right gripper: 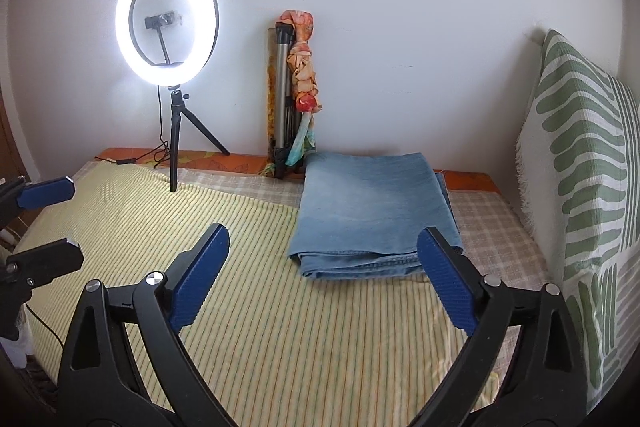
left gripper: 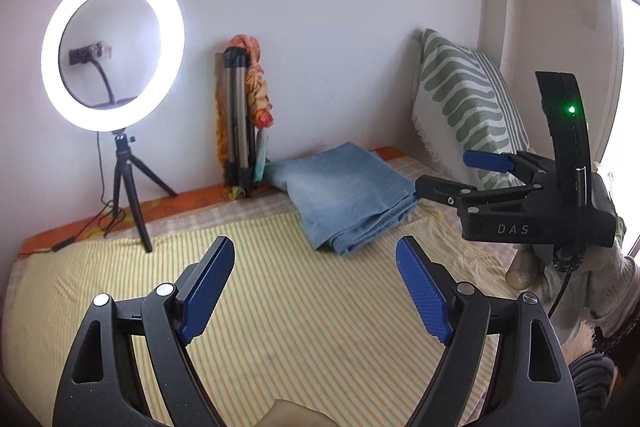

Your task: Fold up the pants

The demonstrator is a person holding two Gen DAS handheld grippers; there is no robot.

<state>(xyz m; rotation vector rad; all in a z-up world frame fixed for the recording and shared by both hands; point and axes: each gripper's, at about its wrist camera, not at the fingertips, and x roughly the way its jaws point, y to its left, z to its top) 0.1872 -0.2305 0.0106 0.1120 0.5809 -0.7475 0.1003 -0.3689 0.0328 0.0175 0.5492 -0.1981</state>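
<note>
Both jaws spread wide, nothing between them. Left gripper (left gripper: 316,255) hangs over the yellow striped blanket (left gripper: 248,307), blue ribbed pads (left gripper: 208,291) apart. Right gripper (right gripper: 322,247) likewise released; its right pad sits just in front of the near right corner of the folded jeans (right gripper: 372,211), contact not clear.

Jeans: light blue denim, folded into a flat rectangular stack of several layers. Layered edges with stitched hems face the grippers; smooth face on top. In the right wrist view the long axis runs roughly front to back, toward the wall. They lie on the bed, right of centre, partly on the striped blanket and partly on a beige checked sheet (right gripper: 496,227), far edge near the wall.

Left wrist view shows the right gripper (left gripper: 452,175) side-on to the right of the jeans, fingers parted, green LED lit on its body.

Behind: lit ring light (right gripper: 166,23) on a small black tripod, collapsed metal tripod (right gripper: 282,99) leaning on the wall with a patterned cloth (right gripper: 306,67) tied round it. Green-and-white wavy-print pillow (right gripper: 584,167) stands upright at right, fringed edge.
</note>
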